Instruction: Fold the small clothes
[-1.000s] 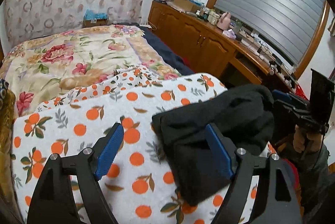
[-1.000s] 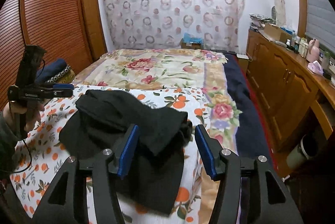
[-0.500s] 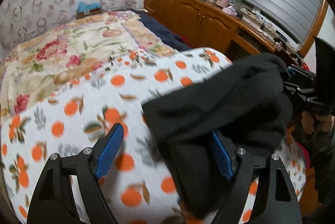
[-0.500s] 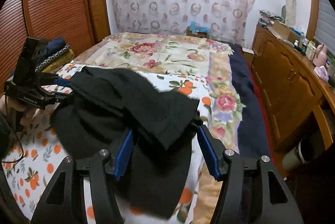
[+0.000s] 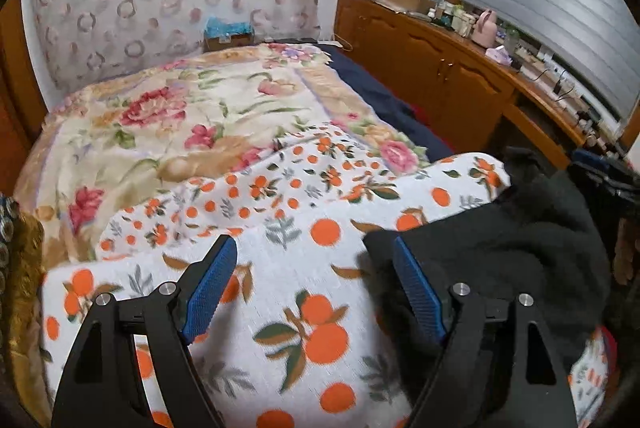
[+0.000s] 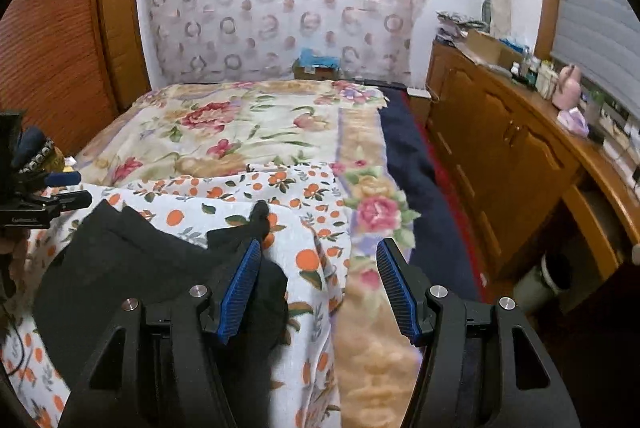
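Black garment point(image 6: 132, 268) on orange-print sheet point(image 5: 304, 292), roughly bundled; folding unfinished. Left gripper point(image 5: 308, 288) and right gripper point(image 6: 318, 286) released, empty, flanking garment.

Two tongs point(image 5: 310, 282) point(image 6: 318, 286), one black garment point(image 5: 500, 260) (crumpled), two blankets point(image 5: 280, 288) point(image 5: 180, 115).

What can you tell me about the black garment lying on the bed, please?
The black garment is soft, thick-looking dark fabric, bunched and partly folded over itself, with one narrow end sticking out. It lies on the orange-print cloth over the bed. Neither pair of tongs grips it; in both views it sits beside one blue pad.
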{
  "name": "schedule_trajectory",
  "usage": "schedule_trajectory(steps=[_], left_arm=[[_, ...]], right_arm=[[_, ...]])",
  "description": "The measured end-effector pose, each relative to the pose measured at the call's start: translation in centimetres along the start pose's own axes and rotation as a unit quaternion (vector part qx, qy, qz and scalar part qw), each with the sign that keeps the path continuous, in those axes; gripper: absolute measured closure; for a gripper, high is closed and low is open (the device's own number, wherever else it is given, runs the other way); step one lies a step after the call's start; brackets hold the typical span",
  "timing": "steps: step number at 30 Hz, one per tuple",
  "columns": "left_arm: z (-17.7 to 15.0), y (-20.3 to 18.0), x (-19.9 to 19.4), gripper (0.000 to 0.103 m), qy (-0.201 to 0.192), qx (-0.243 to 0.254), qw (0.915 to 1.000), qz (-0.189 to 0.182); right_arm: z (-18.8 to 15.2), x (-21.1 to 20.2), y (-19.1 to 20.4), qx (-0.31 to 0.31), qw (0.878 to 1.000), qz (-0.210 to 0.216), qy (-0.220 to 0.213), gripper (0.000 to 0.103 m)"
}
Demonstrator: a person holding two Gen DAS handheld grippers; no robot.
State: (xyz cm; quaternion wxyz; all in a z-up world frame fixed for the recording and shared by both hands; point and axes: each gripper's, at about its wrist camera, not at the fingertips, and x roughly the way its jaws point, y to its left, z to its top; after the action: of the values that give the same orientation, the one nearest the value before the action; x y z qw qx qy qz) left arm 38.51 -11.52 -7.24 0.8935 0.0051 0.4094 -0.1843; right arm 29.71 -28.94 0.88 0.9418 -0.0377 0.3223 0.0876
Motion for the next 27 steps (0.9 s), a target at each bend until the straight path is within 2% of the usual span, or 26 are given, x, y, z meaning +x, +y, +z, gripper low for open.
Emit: schedule_trajectory(steps=[7,13,16,17,19,23,25,27], left_arm=[[-1.6,-1.5,-0.7,0.022,0.022,-0.009,0.9978,-0.062],[-2.5,-3.0,0.9,0.022,0.055,-0.015,0.9941,-0.093],[-2.7,-3.9,0.9,0.024,0.053,0.003,0.9945,-0.09],[-2.8,-4.1,0.9,0.028,0.053,0.005,0.9942,-0.093],[-2.8,-4.3,0.9,0.043,0.056,0.009,0.9925,-0.108],[-2.9,-4.5,1.0,0.067,0.063,0.005,0.9885,-0.137],[-2.9,-4.6,0.8,0.085,0.067,0.005,0.9863,-0.15],[-2.7,-4.9,-0.5,0.087,0.049,0.013,0.9866,-0.155]], right_arm=[[-2.5,-2.2,0.3,0.014,0.998,0.066,0.011,0.039],[-3.1,-0.7,-1.4,0.011,0.997,0.064,0.036,0.037],[-3.1,0.1,-2.0,0.015,0.997,0.064,0.049,0.034],[-3.1,0.1,-2.0,0.014,0.996,0.065,0.052,0.033],[-2.9,0.2,-2.3,0.015,0.996,0.071,0.055,0.032],[-2.4,0.7,-2.1,0.027,0.994,0.088,0.059,0.032],[-2.3,0.6,-2.5,0.033,0.994,0.092,0.058,0.032],[-2.6,0.1,-2.1,0.033,0.994,0.092,0.056,0.032]])
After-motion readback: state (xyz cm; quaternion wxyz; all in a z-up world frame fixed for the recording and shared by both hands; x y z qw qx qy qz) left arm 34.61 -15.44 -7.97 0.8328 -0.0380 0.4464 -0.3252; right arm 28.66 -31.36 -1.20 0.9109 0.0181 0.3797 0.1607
